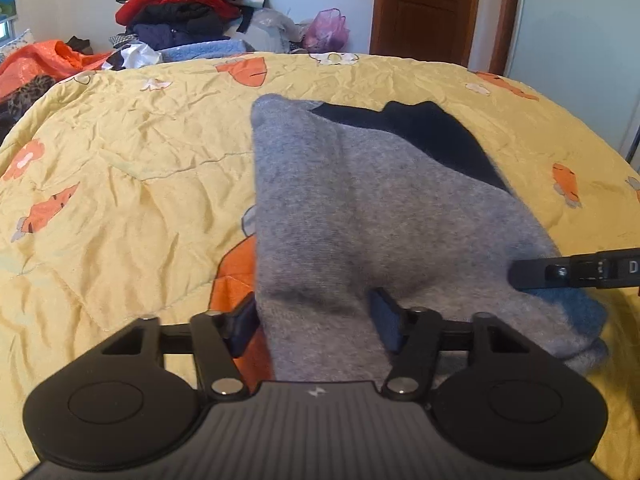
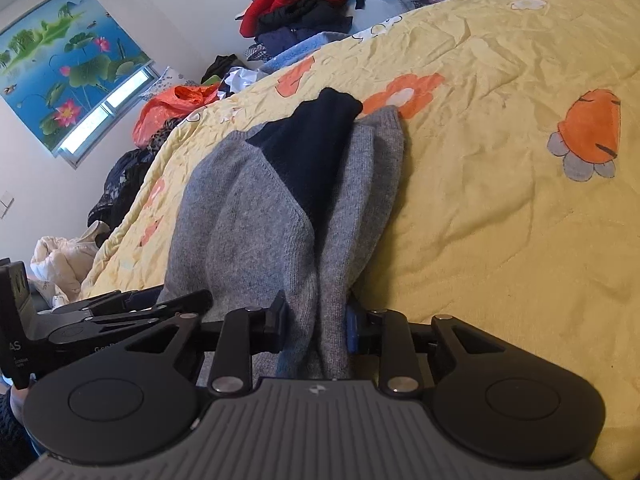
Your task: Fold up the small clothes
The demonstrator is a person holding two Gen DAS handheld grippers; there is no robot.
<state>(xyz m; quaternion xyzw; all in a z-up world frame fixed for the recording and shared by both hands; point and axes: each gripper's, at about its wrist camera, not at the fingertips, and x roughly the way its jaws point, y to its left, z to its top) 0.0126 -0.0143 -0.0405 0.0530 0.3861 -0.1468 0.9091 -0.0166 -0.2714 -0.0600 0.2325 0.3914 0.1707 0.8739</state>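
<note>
A grey knit garment (image 1: pixel 360 208) with a dark navy part (image 1: pixel 432 136) lies folded lengthwise on the yellow quilt (image 1: pixel 120 152). My left gripper (image 1: pixel 314 320) straddles its near end. The cloth fills the gap between the jaws, but its left edge runs straight past the left pad, not pinched. In the right wrist view the same garment (image 2: pixel 248 216) runs away from my right gripper (image 2: pixel 314 326), which is shut on a bunched fold at the near end. One right finger (image 1: pixel 560 272) reaches in over the cloth's right side. The left gripper's fingers (image 2: pixel 188 300) show beside the cloth.
A heap of red, black and blue clothes (image 1: pixel 180 12) is piled beyond the bed's far edge, with orange fabric (image 1: pixel 48 56) at its left. A brown door (image 1: pixel 424 8) stands behind. A lotus picture (image 2: pixel 68 64) hangs on the wall. The quilt spreads wide on both sides.
</note>
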